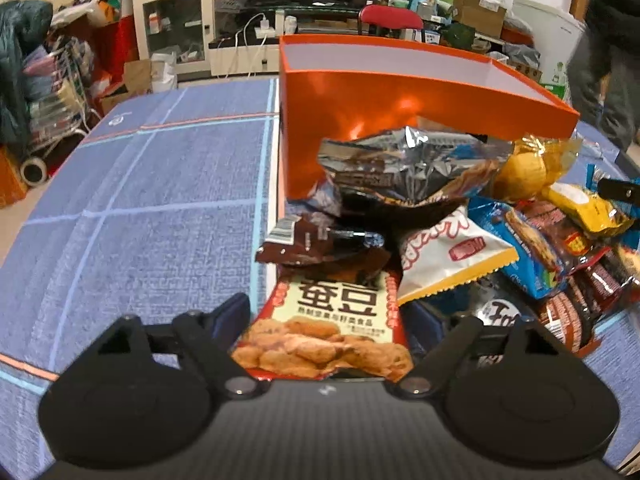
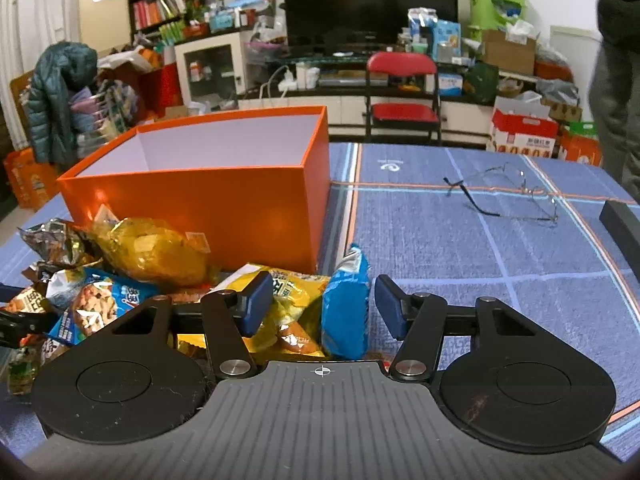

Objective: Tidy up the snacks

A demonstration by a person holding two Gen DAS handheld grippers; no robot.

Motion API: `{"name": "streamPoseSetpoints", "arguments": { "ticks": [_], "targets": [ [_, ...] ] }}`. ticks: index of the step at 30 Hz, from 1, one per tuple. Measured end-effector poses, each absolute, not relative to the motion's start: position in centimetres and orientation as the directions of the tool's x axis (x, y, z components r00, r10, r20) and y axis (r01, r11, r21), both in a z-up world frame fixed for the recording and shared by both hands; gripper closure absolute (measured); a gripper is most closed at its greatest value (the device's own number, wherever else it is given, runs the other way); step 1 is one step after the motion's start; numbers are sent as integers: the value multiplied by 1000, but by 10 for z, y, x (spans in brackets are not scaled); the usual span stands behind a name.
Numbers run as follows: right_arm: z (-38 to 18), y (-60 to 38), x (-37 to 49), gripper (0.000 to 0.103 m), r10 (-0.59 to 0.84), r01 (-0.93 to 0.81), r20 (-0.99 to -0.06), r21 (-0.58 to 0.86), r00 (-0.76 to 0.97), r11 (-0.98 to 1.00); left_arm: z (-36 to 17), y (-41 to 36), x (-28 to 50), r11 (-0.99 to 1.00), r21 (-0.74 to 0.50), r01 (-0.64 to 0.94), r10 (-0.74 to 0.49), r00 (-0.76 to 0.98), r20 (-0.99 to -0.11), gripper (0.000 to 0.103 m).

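Observation:
An open orange box (image 1: 392,96) stands on the blue tablecloth, and it also shows in the right wrist view (image 2: 224,192). A pile of snack packets lies in front of it. My left gripper (image 1: 326,316) is open around a red and cream packet (image 1: 332,320) with Chinese letters and fried pieces printed on it. A dark brown packet (image 1: 316,244) and a silver bag (image 1: 408,168) lie beyond it. My right gripper (image 2: 320,304) is open around an upright blue packet (image 2: 346,308) and a yellow packet (image 2: 292,304). A gold bag (image 2: 156,252) leans on the box.
A pair of glasses (image 2: 508,192) lies on the cloth at the right. A dark flat object (image 2: 622,220) is at the far right edge. A white packet (image 1: 448,256) and blue cookie packet (image 1: 524,248) lie in the pile. A red chair (image 2: 404,92) stands beyond the table.

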State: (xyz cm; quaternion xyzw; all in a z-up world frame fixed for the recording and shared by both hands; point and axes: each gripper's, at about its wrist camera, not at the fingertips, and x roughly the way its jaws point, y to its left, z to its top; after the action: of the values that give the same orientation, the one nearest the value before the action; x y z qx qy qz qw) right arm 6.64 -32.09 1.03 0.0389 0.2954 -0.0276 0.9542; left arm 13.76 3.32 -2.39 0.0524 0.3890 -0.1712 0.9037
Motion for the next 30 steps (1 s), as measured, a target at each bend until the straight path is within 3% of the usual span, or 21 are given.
{"name": "streamPoseSetpoints", "arguments": {
  "ticks": [7, 14, 20, 29, 30],
  "targets": [
    [8, -321, 70, 59, -22, 79, -578, 73, 816, 994, -29, 25, 137, 929, -57, 366, -289, 619, -730, 19],
    [3, -328, 75, 59, 17, 90, -597, 148, 802, 985, -29, 19, 130, 942, -69, 328, -273, 629, -728, 34],
    [1, -334, 76, 55, 14, 110, -600, 169, 800, 979, -26, 25, 128, 944, -107, 312, -288, 620, -729, 36],
    [1, -341, 75, 74, 52, 120, -609, 238, 792, 964, -25, 30, 127, 946, -137, 292, -296, 616, -730, 37],
    [1, -341, 75, 81, 53, 118, -609, 236, 791, 965, -24, 29, 127, 947, -136, 291, -294, 617, -730, 38]
  ]
}}
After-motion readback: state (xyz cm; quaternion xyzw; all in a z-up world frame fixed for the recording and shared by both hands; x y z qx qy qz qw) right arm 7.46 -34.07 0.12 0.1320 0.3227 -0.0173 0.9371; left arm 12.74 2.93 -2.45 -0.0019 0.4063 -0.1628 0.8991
